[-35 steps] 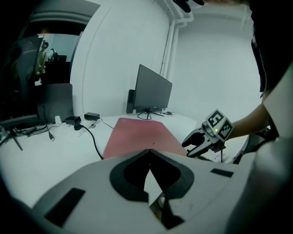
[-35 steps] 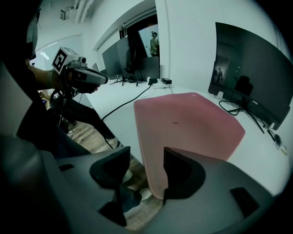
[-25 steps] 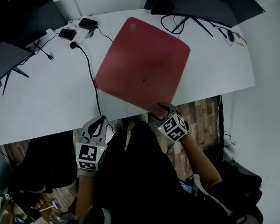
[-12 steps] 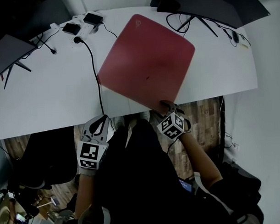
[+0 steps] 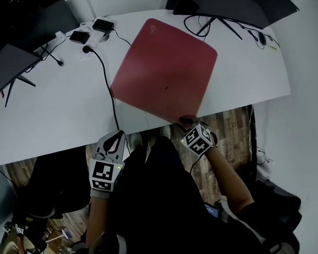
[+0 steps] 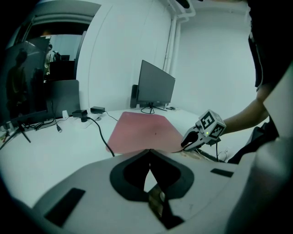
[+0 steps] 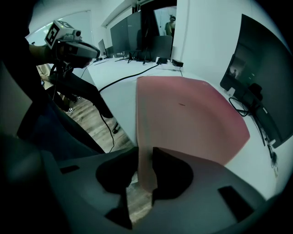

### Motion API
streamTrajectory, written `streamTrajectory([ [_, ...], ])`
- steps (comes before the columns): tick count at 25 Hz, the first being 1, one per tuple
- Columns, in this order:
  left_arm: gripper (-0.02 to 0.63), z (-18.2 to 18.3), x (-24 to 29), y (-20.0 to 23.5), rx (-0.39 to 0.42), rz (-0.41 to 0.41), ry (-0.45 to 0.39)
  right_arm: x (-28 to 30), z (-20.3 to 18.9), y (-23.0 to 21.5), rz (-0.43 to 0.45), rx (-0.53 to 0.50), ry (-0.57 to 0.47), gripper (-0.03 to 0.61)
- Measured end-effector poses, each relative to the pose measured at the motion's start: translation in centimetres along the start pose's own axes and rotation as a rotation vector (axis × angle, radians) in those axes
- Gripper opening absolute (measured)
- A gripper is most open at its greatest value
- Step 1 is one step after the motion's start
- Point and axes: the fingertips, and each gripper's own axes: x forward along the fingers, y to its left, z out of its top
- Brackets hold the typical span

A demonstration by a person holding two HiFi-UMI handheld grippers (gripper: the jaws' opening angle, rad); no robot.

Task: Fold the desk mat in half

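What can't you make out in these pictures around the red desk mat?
- Logo at the desk mat's far corner, head view: too small to read.
- Dark speck on the mat, all views: too small to identify.
- Monitor, head view: cut off by the top edge.

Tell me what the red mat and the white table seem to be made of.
The red mat: probably soft leatherette or rubbery fabric, matte; its near corner bends limply without creasing. The table: seemingly hard laminate or painted board, smooth white with a faint sheen; I can't tell which.
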Motion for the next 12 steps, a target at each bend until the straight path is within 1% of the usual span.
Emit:
streamTrajectory([
  [1, 0.009, 0.1, 0.0, 0.0, 0.006, -0.005, -0.001, -0.1, 0.0, 0.1, -0.003, 0.004, -0.005, 0.097],
  [6, 0.009, 0.5, -0.2, 0.3, 0.021, -0.014, -0.011, -0.9, 0.6, 0.1, -0.042, 0.03, -0.034, 0.048],
  [12, 0.009, 0.9, -0.1, 0.6, 0.039, -0.034, -0.02, -2.2, 1.2, -0.8, -0.09, 0.056, -0.036, 0.028],
])
